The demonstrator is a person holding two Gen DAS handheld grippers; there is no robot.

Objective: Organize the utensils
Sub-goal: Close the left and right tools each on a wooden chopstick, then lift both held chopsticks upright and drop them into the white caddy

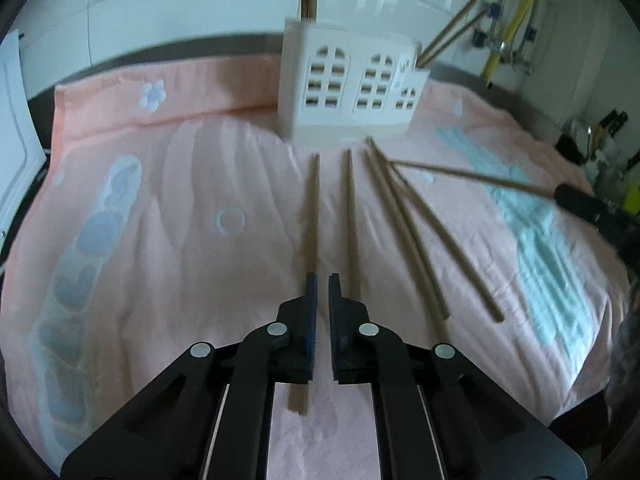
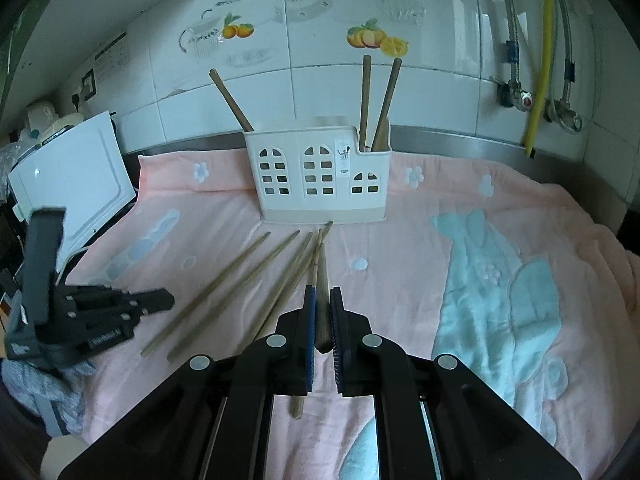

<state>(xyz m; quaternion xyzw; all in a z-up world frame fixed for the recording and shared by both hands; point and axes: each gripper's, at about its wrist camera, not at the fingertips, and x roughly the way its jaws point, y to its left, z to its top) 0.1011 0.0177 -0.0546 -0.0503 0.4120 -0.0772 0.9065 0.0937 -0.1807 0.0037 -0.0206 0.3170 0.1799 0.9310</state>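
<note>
Gripping nothing that the left wrist view can confirm, the left claw (image 1: 323,280) hangs with its jaws drawn nearly together over a pink towel (image 1: 160,200) spread on the counter. Two chopsticks lie almost parallel beneath it, one (image 1: 312,216) passing under the left finger and one (image 1: 351,216) beside the right; neither visibly sits between the pads. Both point lengthwise away from the claw toward the white utensil holder (image 1: 348,96) at the towel's far edge. More loose chopsticks (image 1: 404,232) fan out to the right. At far right, the right claw (image 1: 576,200) carries a single chopstick (image 1: 472,174) clear of the towel, its thin tip aimed leftward.

From the right wrist view, the right claw (image 2: 323,292) is closed on that chopstick (image 2: 322,300), the thick end pinched between the pads and the long axis running forward toward the holder (image 2: 320,176). The holder stands straight ahead; one stick (image 2: 232,100) leans in its left compartment and two sticks (image 2: 374,104) in its low right compartment. Four chopsticks (image 2: 224,292) rest on the towel, left of the claw. The left claw (image 2: 152,300) hovers over their near ends.

The right hand appears better placed for the next drop, since its stick is already lifted and aligned with the holder.
</note>
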